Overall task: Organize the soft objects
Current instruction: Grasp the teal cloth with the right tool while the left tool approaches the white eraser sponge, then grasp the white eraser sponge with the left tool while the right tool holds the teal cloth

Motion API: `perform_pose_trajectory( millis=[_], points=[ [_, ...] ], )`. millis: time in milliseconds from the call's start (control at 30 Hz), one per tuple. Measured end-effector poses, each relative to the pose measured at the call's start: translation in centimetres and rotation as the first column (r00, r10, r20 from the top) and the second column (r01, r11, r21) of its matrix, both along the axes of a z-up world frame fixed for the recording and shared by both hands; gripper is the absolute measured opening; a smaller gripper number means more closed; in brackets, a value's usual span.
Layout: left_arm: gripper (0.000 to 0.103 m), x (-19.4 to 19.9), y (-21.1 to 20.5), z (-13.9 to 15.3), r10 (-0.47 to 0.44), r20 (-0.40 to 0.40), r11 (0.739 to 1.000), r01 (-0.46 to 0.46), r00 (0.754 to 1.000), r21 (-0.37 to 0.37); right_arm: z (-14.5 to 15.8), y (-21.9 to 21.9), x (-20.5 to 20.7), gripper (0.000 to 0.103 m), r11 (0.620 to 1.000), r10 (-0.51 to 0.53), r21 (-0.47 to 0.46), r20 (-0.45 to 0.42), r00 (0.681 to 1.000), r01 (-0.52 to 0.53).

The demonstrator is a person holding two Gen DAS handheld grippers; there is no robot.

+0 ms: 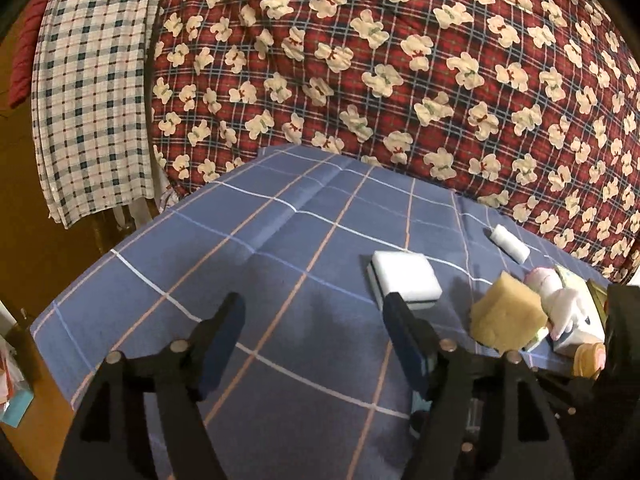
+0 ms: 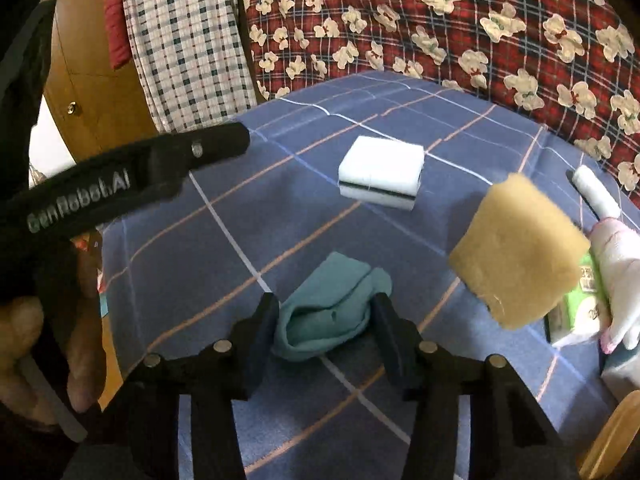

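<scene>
left gripper [image 1: 312, 316]: jaws wide, nothing in them;
right gripper [image 2: 324, 320]: straddling teal cloth [image 2: 328, 312], not clamped yet;
sheet [image 2: 192, 264]: cloth mid-surface

Your right wrist view cuts the white plush toy [image 2: 618, 280] off at its right edge. The toy hides most of the green printed packet [image 2: 588, 300], whose lettering you cannot read.

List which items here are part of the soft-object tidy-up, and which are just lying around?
Job: teal cloth between right gripper fingers, white sponge, yellow sponge, white roll, plush toy.
Background: bear-print quilt, checked cloth, blue plaid sheet.
</scene>
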State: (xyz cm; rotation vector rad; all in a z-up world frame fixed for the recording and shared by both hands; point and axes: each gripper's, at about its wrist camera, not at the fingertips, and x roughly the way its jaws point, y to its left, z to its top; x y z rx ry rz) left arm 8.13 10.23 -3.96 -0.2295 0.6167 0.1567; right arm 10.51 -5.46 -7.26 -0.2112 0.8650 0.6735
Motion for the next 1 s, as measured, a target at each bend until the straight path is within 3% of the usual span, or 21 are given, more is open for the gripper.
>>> perform_pose_trajectory(
  millis=[67,133,200,367,500,700,1000],
  points=[
    [0.072,0.0,-0.1,0.0,-0.003,-0.006,1.0,0.004,1.0,0.002,-0.1,0.0,-0.1,0.023,1.0,-0.001,-0.013,0.01,1.0,0.001],
    [0.072,0.0,-0.1,-0.1,-0.003,-0.005,1.0,0.003,1.0,0.003,0.0,0.0,-0.2,0.019,1.0,0.014,-0.003,0.011,1.0,-0.014],
    [0.072,0.0,-0.1,-0.1,-0.004,-0.006,1.0,0.004,1.0,0.006,0.3,0.0,-0.3,0.019,1.0,0.008,-0.002,0.026,1.0,-0.008],
    [0.072,1.3,-1.0,-0.2,-0.028,-0.036,0.999,0.029,0.999,0.039,2.6,-0.6,-1.0,0.019,0.999,-0.05,0.021,0.168,0.985,0.048],
    [0.076,3.5,-2.9,-0.1,-0.071,-0.067,0.994,0.076,0.995,0.076,3.5,-1.1,-0.7,0.019,0.992,-0.118,-0.006,0.282,0.952,0.125],
    [0.077,6.6,-5.1,-0.6,-0.131,-0.114,0.987,0.14,0.985,0.073,4.0,-3.1,0.8,0.019,0.972,-0.234,0.05,0.315,0.92,0.231],
    [0.077,9.2,-7.4,-1.3,-0.176,-0.161,0.976,0.193,0.971,0.097,4.6,-4.3,1.0,0.019,0.952,-0.304,0.091,0.361,0.882,0.291]
  ],
)
